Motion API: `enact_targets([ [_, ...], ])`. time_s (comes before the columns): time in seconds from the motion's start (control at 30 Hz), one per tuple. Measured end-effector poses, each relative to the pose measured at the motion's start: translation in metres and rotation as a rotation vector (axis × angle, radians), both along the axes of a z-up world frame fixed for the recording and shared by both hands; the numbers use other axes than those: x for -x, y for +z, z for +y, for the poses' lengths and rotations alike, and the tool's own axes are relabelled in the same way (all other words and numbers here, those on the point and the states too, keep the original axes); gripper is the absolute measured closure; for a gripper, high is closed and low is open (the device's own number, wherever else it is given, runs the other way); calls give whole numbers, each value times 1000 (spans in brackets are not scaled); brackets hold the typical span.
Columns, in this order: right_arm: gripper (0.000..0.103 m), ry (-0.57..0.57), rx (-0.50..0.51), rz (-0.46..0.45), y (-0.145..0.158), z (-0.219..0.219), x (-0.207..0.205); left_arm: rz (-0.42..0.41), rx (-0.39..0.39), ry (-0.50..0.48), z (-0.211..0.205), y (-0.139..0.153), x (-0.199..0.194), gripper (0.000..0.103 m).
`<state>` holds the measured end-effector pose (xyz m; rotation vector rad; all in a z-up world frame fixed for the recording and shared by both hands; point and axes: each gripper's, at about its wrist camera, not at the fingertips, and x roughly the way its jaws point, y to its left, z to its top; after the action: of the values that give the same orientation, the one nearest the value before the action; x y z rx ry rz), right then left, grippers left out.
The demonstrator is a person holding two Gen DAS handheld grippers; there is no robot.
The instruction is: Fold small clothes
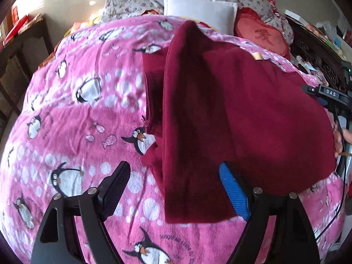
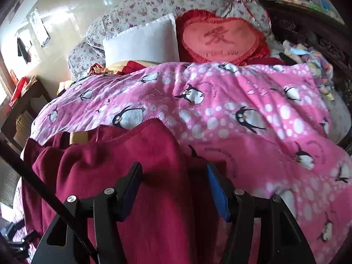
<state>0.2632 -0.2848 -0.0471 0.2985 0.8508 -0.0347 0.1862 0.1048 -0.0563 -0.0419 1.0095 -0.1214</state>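
A dark red fleece garment [image 1: 253, 114] lies on a pink penguin blanket [image 1: 77, 114], with one long part folded over its left side toward me. My left gripper [image 1: 176, 171] is open, its jaws wide apart above the near end of that folded part. The right gripper's body [image 1: 327, 94] shows at the garment's right edge. In the right wrist view the garment [image 2: 123, 165] fills the lower left. My right gripper [image 2: 173, 171] is open, its jaws standing either side of the garment's right edge without pinching it. A gold tag [image 2: 78, 138] sits near the garment's far edge.
A white pillow [image 2: 143, 44], a red heart cushion [image 2: 222, 39] and floral bedding [image 2: 154, 6] lie at the bed's head. A dark carved headboard [image 2: 308, 35] stands right with small cloths [image 2: 312, 61] beside it. A wooden cabinet [image 1: 19, 50] stands left.
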Motion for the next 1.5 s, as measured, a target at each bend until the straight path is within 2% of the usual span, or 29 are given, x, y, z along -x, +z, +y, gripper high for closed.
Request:
enact_targets([
  [0.03, 83, 8, -13, -2, -2, 0, -3, 7, 10, 6, 1, -2, -4, 21],
  [0.07, 95, 25, -32, -12, -3, 0, -5, 9, 14, 12, 2, -4, -7, 21],
  [0.13, 95, 28, -22, -45, 3, 2, -2, 10, 15, 18, 2, -7, -11, 21],
  [0.17, 95, 26, 5, -87, 11, 3, 3, 12, 15, 18, 2, -9, -13, 21],
  [0.23, 95, 2, 45, -115, 17, 1, 4, 20, 13, 20, 0, -14, -14, 20],
  [0.3, 95, -15, 43, -72, 9, -1, -5, 25, 16, 24, 0, -18, -15, 20],
  [0.37, 95, -18, 88, -26, -4, 3, -14, 28, 34, 30, 2, -19, -15, 20],
  [0.47, 93, -28, 74, -39, -3, 3, -8, -1, 23, 35, 5, -6, -8, 20],
  [0.57, 74, -39, 38, -74, 14, 0, 9, -80, -15, 50, 9, 16, -3, 20],
  [0.63, 51, -6, 6, -89, 23, 5, 17, -91, 3, 53, 12, 26, -9, 20],
  [0.67, 48, 14, 1, -90, 27, 8, 20, -90, 19, 58, 14, 31, -17, 20],
  [0.8, 46, 17, 15, -92, 31, 16, 20, -109, 77, 73, 20, 44, -50, 20],
  [0.9, 36, -22, 2, -86, 25, 8, 14, -116, 118, 71, 21, 48, -77, 20],
  [0.93, 35, -36, -2, -74, 21, 5, 12, -109, 129, 67, 20, 48, -87, 20],
  [1.03, 37, -34, -19, -34, 6, 0, 2, -84, 120, 84, 15, 42, -112, 20],
  [1.07, 44, -23, -18, -25, 2, 0, 0, -85, 119, 83, 14, 41, -115, 20],
  [1.1, 72, -4, -10, -22, -1, 2, -2, -88, 112, 77, 11, 39, -121, 23],
  [1.13, 89, 21, -7, -25, -2, 5, -3, -92, 100, 72, 8, 37, -126, 47],
  [1.17, 90, 30, -1, -32, -2, 6, -3, -89, 86, 69, 8, 36, -128, 67],
  [1.23, 93, 27, 26, -61, 3, 9, 0, -83, 103, 55, 7, 34, -132, 77],
  [1.27, 93, 23, 31, -85, 8, 9, 2, -95, 109, 44, 6, 36, -132, 90],
  [1.3, 93, 15, 34, -109, 13, 8, 4, -102, 116, 34, 6, 38, -132, 94],
  [1.37, 93, 6, 34, -143, 22, 6, 6, -125, 128, 45, 8, 44, -131, 94],
  [1.5, 94, -11, 63, -129, 19, 6, 0, -121, 135, 78, 12, 38, -136, 94],
])
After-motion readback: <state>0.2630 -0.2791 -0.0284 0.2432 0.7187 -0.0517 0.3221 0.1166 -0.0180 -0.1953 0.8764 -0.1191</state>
